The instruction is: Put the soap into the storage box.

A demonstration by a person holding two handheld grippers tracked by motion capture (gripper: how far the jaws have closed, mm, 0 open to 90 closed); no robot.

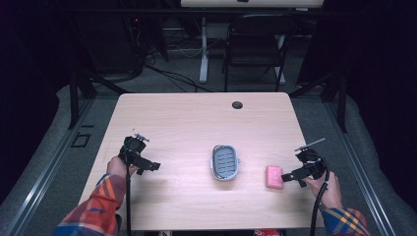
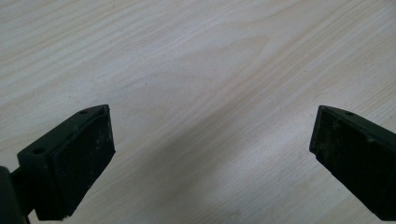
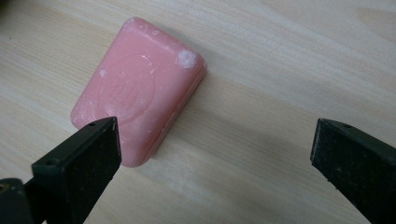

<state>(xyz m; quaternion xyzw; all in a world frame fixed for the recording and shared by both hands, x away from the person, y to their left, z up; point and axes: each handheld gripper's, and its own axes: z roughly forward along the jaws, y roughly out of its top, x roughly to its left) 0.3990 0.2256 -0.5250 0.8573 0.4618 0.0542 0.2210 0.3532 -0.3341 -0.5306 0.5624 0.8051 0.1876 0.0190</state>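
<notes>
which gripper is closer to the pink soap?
Right. The right gripper sits just beside the pink soap, jaws open. The left gripper is far across the table, beyond the soap dish.

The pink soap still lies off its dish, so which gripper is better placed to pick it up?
Right. The right gripper is open just beside the pink soap, while the left gripper is open over bare table, beyond the dish.

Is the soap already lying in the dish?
No, the soap lies flat on the table, apart from the dish, next to the open right gripper.
</notes>
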